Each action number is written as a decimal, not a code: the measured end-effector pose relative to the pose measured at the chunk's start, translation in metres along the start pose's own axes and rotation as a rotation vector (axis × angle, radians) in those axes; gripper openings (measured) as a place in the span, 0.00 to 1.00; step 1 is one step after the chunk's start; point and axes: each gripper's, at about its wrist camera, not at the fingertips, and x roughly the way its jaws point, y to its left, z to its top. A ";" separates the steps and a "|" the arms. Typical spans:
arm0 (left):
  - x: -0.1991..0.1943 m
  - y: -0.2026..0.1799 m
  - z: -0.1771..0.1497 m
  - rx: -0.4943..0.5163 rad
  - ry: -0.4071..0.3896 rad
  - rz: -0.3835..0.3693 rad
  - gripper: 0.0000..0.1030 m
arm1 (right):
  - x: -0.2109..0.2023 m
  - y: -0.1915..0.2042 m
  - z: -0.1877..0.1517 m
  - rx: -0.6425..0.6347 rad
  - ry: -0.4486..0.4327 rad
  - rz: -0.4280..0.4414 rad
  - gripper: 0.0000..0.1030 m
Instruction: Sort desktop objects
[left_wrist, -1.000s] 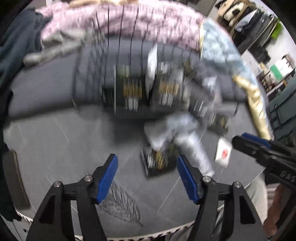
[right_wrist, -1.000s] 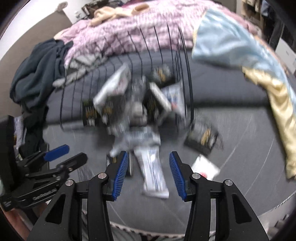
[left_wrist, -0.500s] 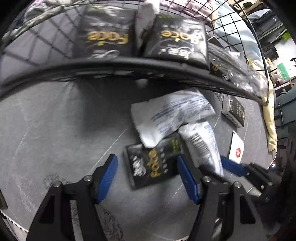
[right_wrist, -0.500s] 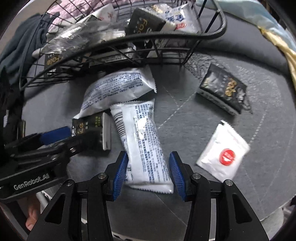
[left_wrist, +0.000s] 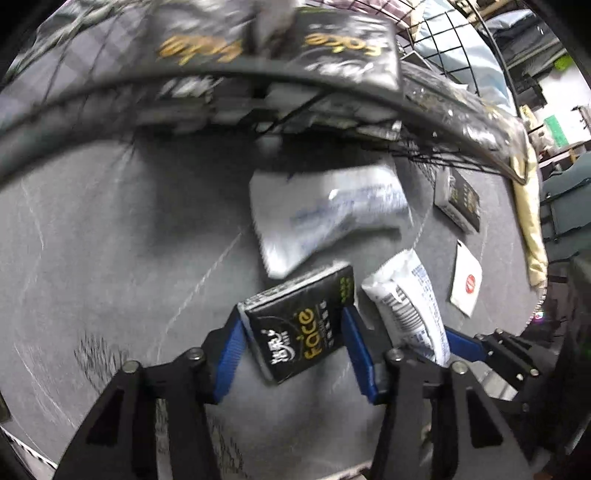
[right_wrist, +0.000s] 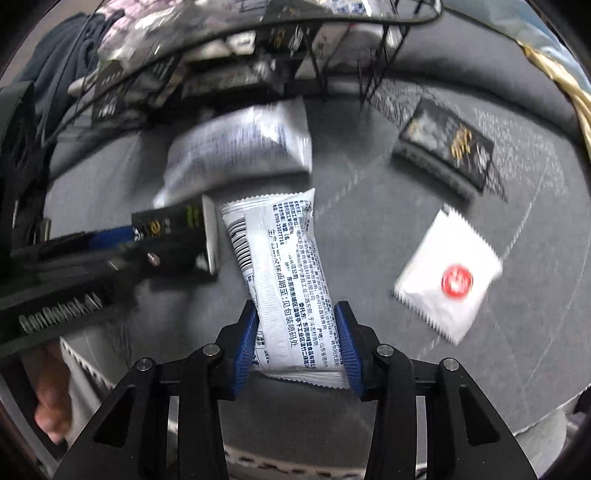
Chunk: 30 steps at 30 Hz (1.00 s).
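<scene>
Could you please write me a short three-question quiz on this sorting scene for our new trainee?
1. True or false: the left gripper is clamped on the black Face packet.
2. What does the right gripper hold?
A. the white sachet with the red dot
B. the long white printed packet
C. a wire basket bar
3. How many packets lie loose on the grey mat, ungripped and outside the basket?

Key:
1. True.
2. B.
3. Three: the sachet, a second black packet and a wide white packet.
</scene>
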 end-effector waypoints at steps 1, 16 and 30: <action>-0.001 0.003 -0.006 -0.009 0.006 -0.015 0.48 | 0.000 0.002 -0.008 -0.006 0.007 0.008 0.41; -0.039 -0.012 -0.012 0.211 -0.102 0.155 0.66 | -0.007 -0.007 -0.023 0.093 -0.029 0.006 0.48; -0.015 0.014 -0.012 0.099 0.046 0.021 0.20 | -0.007 -0.002 -0.014 0.109 -0.052 0.019 0.49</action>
